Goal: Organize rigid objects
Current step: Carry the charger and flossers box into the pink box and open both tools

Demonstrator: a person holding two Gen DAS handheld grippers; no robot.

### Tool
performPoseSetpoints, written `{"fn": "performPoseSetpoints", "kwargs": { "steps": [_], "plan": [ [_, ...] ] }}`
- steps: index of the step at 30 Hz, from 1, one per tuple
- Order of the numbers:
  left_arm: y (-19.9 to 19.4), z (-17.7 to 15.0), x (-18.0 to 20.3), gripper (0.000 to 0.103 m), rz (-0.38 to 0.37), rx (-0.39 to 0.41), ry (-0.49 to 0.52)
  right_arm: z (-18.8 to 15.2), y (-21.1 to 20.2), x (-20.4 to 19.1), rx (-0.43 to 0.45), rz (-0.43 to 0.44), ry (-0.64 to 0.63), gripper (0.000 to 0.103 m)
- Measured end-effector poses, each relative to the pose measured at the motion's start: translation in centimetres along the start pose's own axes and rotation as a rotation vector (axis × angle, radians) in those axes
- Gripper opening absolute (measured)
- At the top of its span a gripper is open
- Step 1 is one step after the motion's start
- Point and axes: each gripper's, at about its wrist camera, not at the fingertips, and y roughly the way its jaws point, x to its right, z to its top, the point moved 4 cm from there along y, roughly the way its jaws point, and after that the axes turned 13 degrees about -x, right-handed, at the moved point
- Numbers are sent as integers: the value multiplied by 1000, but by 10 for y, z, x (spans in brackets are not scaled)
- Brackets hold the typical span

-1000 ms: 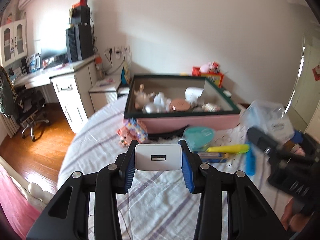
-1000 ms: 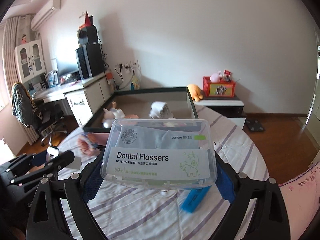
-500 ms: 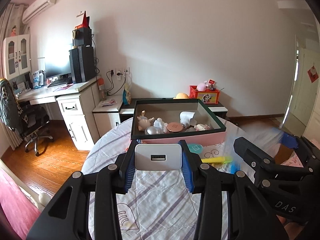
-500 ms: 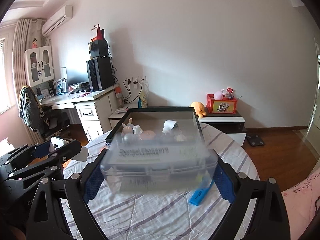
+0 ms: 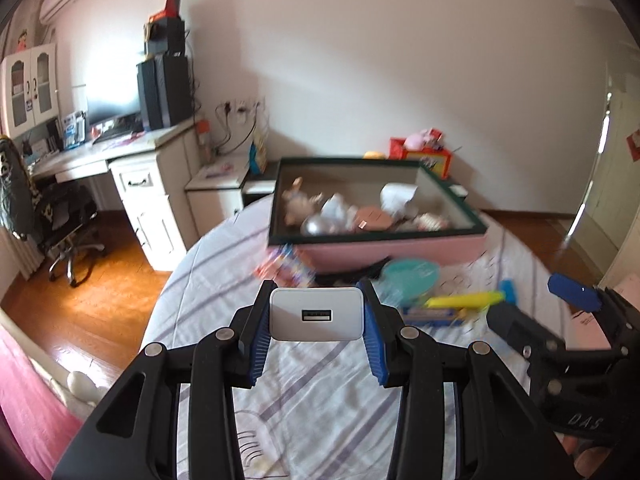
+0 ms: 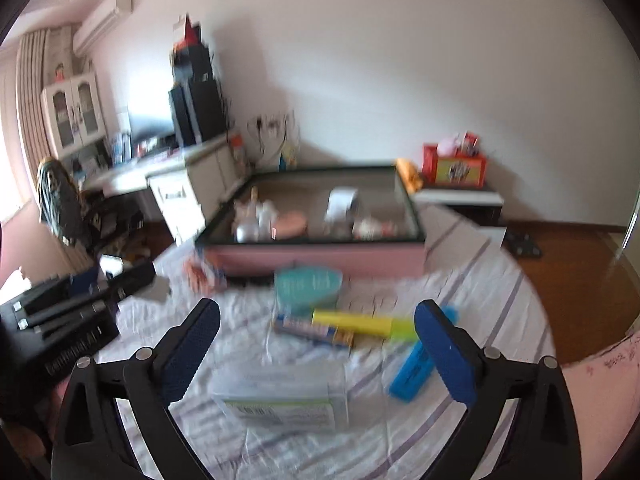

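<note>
Striped cloth is lying bare on the counter (image 5: 320, 408) nearest me. Ahead, the yellow tube (image 6: 352, 322), teal lid (image 6: 308, 282) and blue bar (image 6: 412, 372) are crowding the pink box (image 6: 316, 258). My left gripper (image 5: 316, 322) is clamping the white charger (image 5: 317, 314); my right gripper (image 6: 316, 344) is spreading wide above the flosser box (image 6: 280, 394).

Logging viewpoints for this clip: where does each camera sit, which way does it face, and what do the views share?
Left wrist: on the left tool, facing the pink box across the striped table; its fingers clamp a white charger; the right tool shows at right.
Right wrist: on the open right tool, above the clear floss box; the left tool shows at left.
Shared: pink box, teal lid, yellow tube.
</note>
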Motion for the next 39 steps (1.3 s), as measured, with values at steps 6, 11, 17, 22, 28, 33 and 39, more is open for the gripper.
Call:
{"fn": "performPoseSetpoints", "kwargs": {
  "steps": [6, 11, 17, 22, 28, 33, 39],
  "plan": [
    [12, -19, -15, 41, 15, -48, -21, -30, 31, -8, -120, 28, -4, 101],
    [12, -27, -18, 41, 14, -60, -20, -45, 37, -19, -151, 20, -30, 103],
    [11, -31, -13, 41, 5, -62, -5, -49, 49, -16, -177, 15, -27, 94],
    [13, -24, -3, 41, -13, -62, 17, -42, 43, -13, -132, 31, -24, 94],
    [15, 8, 12, 41, -58, -29, 59, -4, 20, -5, -34, 38, -27, 94],
    [36, 55, 26, 41, -69, -15, 109, 47, 17, 11, 45, -1, -27, 94],
    [92, 109, 34, 41, -57, -59, 143, 103, 56, 35, 41, -38, -5, 94]
  ]
}}
